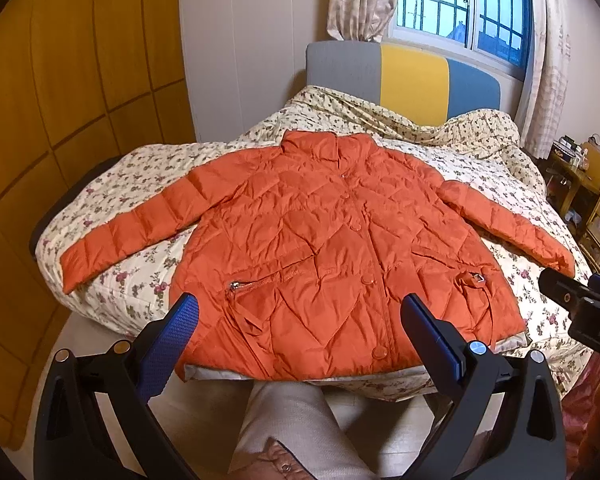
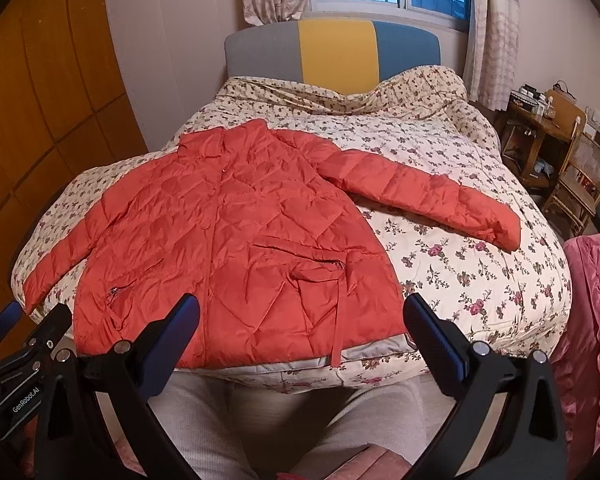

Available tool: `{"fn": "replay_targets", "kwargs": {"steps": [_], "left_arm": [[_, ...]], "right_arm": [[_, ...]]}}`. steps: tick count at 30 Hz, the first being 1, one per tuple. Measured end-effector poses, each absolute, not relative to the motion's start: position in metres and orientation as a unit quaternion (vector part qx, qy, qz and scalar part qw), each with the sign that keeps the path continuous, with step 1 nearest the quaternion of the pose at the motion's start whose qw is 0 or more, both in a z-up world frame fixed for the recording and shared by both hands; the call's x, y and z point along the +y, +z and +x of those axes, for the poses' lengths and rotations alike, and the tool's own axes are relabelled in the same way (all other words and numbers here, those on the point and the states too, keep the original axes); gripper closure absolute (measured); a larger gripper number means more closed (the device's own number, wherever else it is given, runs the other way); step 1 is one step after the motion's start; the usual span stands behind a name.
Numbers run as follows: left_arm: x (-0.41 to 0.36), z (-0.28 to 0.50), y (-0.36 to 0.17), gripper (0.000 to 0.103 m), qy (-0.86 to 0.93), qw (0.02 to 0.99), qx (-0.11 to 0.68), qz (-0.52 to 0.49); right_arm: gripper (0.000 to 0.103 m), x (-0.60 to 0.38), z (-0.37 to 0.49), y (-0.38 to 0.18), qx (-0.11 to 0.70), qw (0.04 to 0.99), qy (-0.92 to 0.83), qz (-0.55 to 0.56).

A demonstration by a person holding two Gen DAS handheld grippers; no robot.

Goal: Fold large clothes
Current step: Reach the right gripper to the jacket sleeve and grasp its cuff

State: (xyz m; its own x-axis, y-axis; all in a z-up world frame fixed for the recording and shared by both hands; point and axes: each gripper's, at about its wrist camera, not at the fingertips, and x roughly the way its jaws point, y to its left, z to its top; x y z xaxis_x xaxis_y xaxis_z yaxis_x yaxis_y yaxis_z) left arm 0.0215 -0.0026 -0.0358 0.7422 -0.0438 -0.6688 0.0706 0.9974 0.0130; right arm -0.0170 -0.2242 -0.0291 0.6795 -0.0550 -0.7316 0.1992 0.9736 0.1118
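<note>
Straight ahead in the left wrist view, the orange puffer jacket (image 1: 332, 248) lies front-up and spread flat on the bed (image 1: 480, 160), collar toward the headboard (image 1: 404, 80) and hem at the near edge. So its long axis runs directly away from the left hand-held gripper (image 1: 300, 312), whose jaws are wide apart with nothing between them, hovering just short of the hem, roughly over the middle of it. One sleeve (image 1: 132, 236) angles out to the left, the other sleeve (image 1: 508, 224) to the right. A bit of the right hand-held gripper (image 1: 580, 304) pokes in at the right edge.

Over in the right wrist view, the jacket sits ahead and off to the left, with its right hem corner just in front of the right hand-held gripper. That one's jaws are spread wide too, holding nothing. The outstretched sleeve lies well apart, further up the bed and slightly right.

My guess: the right side is closer to that sleeve, the left closer to the other, so a sleeve fold inward looks like the natural start.
</note>
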Motion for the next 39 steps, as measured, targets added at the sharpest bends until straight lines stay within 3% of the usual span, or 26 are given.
{"fn": "replay_targets", "kwargs": {"steps": [9,16,23,29,39], "left_arm": [[0.014,0.062,-0.069,0.003,-0.073,0.907,0.411,-0.061],[0.011,0.106,-0.096,0.003,-0.025,0.909,0.415,0.002],[0.025,0.175,-0.132,0.003,-0.028,0.881,0.470,-0.046],[0.033,0.226,-0.148,0.003,0.025,0.894,0.447,-0.015],[0.053,0.288,-0.164,0.003,0.076,0.903,0.422,-0.002]], "right_arm": [[0.002,-0.251,0.018,-0.066,0.421,0.898,-0.062,0.112],[0.002,-0.292,0.062,-0.110,0.408,0.896,-0.005,0.176],[0.002,-0.356,0.107,-0.147,0.434,0.867,-0.057,0.237],[0.003,-0.429,0.127,-0.168,0.400,0.849,-0.143,0.313],[0.017,-0.519,0.123,-0.206,0.310,0.774,-0.258,0.487]]}}
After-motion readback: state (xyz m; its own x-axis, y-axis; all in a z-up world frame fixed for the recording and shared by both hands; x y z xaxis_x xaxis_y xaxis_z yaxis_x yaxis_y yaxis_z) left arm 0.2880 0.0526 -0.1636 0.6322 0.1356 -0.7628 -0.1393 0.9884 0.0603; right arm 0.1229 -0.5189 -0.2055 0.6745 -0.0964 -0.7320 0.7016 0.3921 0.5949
